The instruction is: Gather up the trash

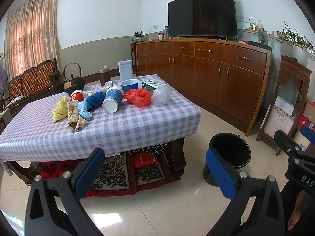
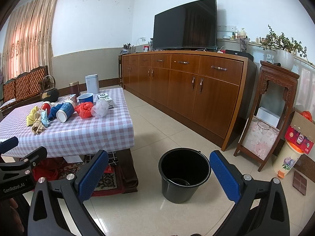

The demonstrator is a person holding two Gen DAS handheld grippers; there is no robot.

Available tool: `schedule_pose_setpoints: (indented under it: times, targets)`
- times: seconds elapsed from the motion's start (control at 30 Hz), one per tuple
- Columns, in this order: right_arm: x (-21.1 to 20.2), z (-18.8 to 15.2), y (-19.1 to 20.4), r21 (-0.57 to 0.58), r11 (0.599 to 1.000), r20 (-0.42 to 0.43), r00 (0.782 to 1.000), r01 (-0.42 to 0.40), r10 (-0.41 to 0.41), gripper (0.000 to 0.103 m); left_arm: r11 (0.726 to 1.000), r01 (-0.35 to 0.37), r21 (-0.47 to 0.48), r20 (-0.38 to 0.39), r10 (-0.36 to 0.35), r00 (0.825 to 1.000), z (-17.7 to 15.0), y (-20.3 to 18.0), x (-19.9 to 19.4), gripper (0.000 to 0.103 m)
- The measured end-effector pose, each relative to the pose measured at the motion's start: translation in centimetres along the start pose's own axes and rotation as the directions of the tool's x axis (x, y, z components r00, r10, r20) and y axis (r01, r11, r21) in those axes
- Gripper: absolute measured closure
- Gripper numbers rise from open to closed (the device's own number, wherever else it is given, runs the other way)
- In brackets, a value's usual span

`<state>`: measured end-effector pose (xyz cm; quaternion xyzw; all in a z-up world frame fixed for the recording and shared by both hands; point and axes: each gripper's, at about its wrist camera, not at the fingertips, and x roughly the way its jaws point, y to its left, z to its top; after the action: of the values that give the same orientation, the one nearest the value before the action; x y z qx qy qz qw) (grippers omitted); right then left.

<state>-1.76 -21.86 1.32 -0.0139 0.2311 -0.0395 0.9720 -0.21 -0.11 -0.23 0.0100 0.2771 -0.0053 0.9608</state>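
Left gripper (image 1: 155, 169), right gripper (image 2: 158, 174) wide open, empty; bucket (image 2: 184, 174) empty, trash (image 1: 138, 97) all on table (image 1: 128, 125)

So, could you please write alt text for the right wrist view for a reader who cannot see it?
An open right gripper frames a black bucket standing on the tiled floor, nothing held. To the left, a checked-cloth table holds crumpled bags, cups and wrappers; a wooden sideboard with a dark television lines the wall.
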Motion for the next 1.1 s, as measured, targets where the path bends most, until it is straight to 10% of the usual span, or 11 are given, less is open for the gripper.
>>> schedule_pose_setpoints:
  times: [1.1]
  targets:
    - [-0.02, 0.14, -0.25, -0.003, 1.000, -0.003, 1.000, -0.005, 0.005, 0.000, 1.000, 0.006, 0.003, -0.005, -0.006, 1.000, -0.11, -0.05, 0.05, 0.000]
